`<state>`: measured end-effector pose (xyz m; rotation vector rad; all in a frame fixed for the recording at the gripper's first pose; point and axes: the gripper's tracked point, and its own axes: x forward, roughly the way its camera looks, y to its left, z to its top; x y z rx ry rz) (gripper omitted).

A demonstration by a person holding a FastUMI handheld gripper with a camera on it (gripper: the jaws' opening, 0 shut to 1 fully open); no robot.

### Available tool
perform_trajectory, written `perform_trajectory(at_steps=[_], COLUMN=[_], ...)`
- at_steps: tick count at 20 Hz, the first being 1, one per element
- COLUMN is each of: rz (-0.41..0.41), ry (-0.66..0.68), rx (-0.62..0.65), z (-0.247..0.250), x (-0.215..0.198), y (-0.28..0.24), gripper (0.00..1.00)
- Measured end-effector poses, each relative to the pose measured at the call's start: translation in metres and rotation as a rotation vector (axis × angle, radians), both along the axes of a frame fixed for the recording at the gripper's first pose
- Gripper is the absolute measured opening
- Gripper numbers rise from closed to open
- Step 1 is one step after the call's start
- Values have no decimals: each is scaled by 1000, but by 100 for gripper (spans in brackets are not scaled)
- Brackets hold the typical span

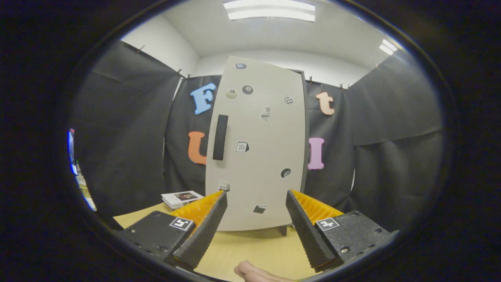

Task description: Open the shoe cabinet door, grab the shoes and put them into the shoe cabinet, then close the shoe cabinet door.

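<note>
While the shoe cabinet (pixel 256 145) stands on the tabletop (pixel 250 246) with its door shut, the gripper (pixel 256 201) is held spread and unladen before it. Either opening or just-completed closing is fitted; shoes cannot be located.

Pale shoe cabinet door (pixel 260 149) closed, upright on table, dark handle (pixel 220 137) left

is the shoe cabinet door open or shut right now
Shut: the door lies flat over the cabinet front, no interior showing, its handle untouched. The gripper is open, fingers spread short of the door.
</note>
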<state>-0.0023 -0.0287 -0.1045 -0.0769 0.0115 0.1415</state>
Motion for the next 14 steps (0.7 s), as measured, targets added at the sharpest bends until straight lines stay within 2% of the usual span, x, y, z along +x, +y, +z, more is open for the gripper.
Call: perform_trajectory(at_steps=[14], rz=[-48], ry=[17], rx=[23], z=[-5], x=[13], y=[-10], gripper=[99])
